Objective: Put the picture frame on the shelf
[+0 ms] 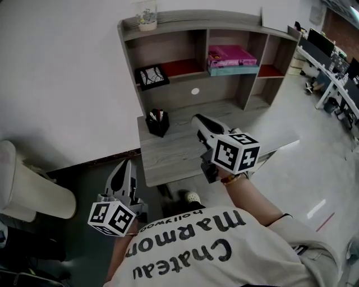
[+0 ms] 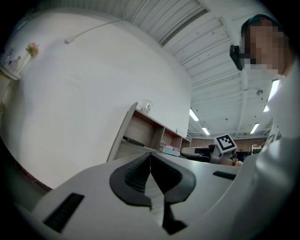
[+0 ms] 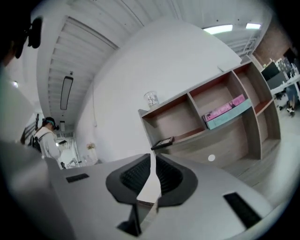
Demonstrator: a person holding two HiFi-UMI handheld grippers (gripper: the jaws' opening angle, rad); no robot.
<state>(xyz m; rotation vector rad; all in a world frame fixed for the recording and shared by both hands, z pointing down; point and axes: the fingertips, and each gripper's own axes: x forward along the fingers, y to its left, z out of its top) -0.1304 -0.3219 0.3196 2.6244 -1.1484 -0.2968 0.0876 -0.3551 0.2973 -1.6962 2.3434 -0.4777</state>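
Picture frame: the picture frame (image 1: 151,77) sits in the left compartment of the shelf (image 1: 224,22), on its red board. It seems to lie tilted rather than stand upright. My right gripper view shows it as a dark slab at the compartment's front edge (image 3: 162,142).

Right gripper: I hold my right gripper (image 1: 196,118) over the table (image 1: 174,151), well apart from the frame and pointing toward the shelf. Its jaws are drawn together at the tips with nothing between them.

Left gripper: my left gripper (image 1: 125,163) hangs low by my side, off the table's near corner. Its jaws are closed and empty, and I judge it idle because one gripper is enough for a frame.

Stage: the frame is on the shelf and neither gripper touches it, so I judge the placing done.

Neighbours: a black pen holder (image 1: 158,123) stands on the table below the frame. Pink and teal books (image 1: 231,59) fill the middle compartment, and a glass vase (image 1: 147,17) stands on top of the shelf. That likely made the bare left compartment the obvious spot for the frame.

Risk: if the frame only leans, a knock to the shelf could slide it forward.
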